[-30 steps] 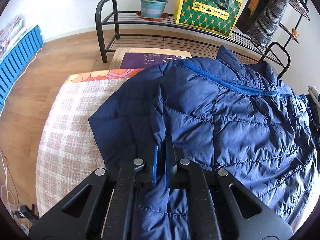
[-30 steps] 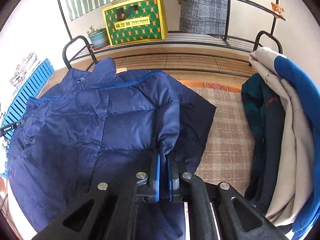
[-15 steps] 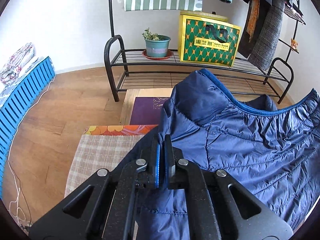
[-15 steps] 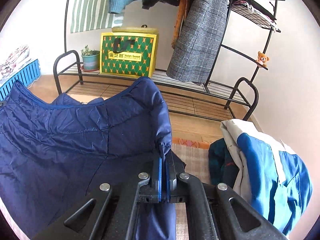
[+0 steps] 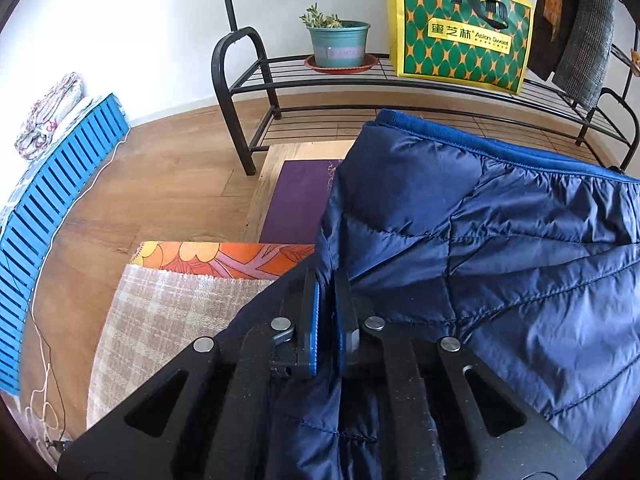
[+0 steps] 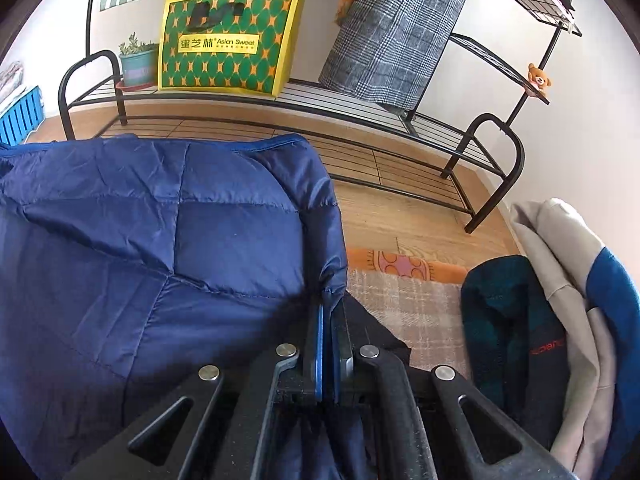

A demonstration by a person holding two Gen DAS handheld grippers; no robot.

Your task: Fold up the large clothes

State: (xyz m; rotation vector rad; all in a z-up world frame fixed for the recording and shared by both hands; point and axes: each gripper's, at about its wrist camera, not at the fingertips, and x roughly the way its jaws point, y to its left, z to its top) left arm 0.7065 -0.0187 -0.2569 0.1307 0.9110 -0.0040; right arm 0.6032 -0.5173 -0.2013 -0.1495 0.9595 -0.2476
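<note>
A navy quilted puffer jacket (image 5: 480, 248) hangs lifted between my two grippers above a plaid cloth (image 5: 168, 312) on the table. My left gripper (image 5: 327, 276) is shut on the jacket's left edge. In the right wrist view the jacket (image 6: 160, 248) fills the left side, and my right gripper (image 6: 331, 304) is shut on its right edge. A bright blue trim runs along the jacket's raised top edge. The jacket's lower part is hidden behind the grippers.
A pile of other clothes (image 6: 560, 320) lies on the table's right end. A black metal rack (image 5: 248, 80) stands behind the table, with a potted plant (image 5: 338, 40) and a green-and-yellow bag (image 5: 460, 28). A blue slatted crate (image 5: 52, 208) stands at the left.
Both grippers lifted the jacket off the table, where it lay spread a second ago. Since half a second ago they have lowered and tilted down slightly, still holding it.
</note>
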